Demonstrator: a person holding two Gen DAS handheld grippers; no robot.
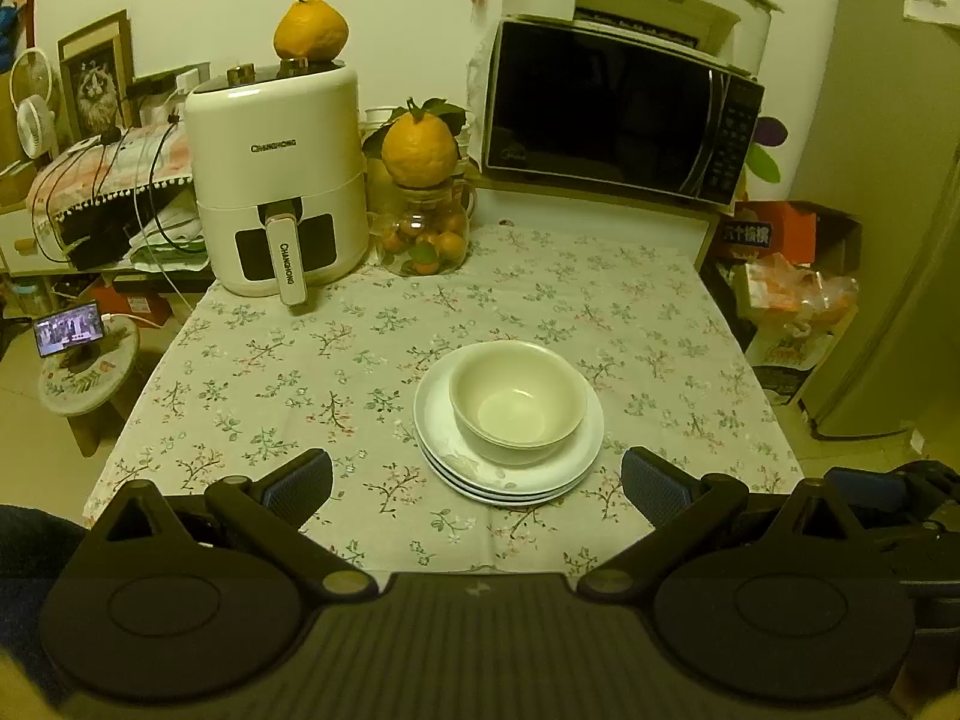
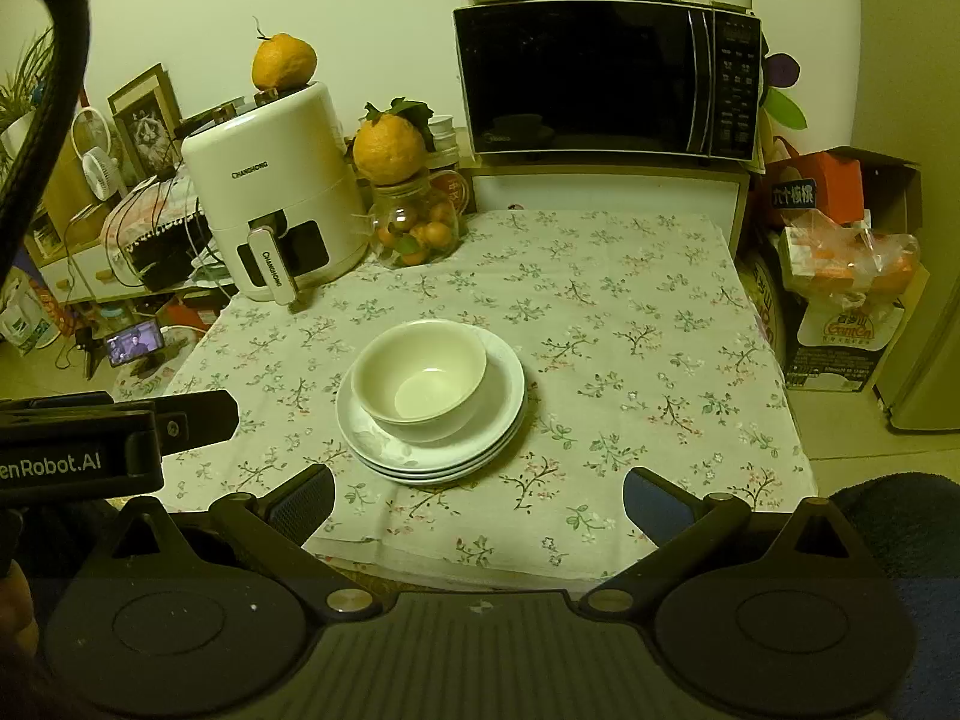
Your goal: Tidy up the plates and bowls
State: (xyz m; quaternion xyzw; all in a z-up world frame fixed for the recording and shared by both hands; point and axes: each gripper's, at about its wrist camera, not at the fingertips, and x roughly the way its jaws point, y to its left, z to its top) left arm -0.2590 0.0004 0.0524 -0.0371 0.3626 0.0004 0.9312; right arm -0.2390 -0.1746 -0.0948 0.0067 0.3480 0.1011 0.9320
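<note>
Both black grippers, left gripper and right gripper, are hovering released before fragile, slippery cream ceramic bowl sitting on stacked white plates; grip its rim.

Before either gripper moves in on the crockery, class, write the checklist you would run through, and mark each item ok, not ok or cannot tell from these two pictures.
1. Left gripper open and holding nothing: ok.
2. Right gripper open and holding nothing: ok.
3. Bowl upright on the plate stack: ok.
4. Bowl centred on the stack: not ok, it sits off centre.
5. Whether a second bowl is nested under the top one: cannot tell.
6. Tablecloth around the stack free of other crockery: ok; the air fryer and fruit jar stand apart at the back.
</note>
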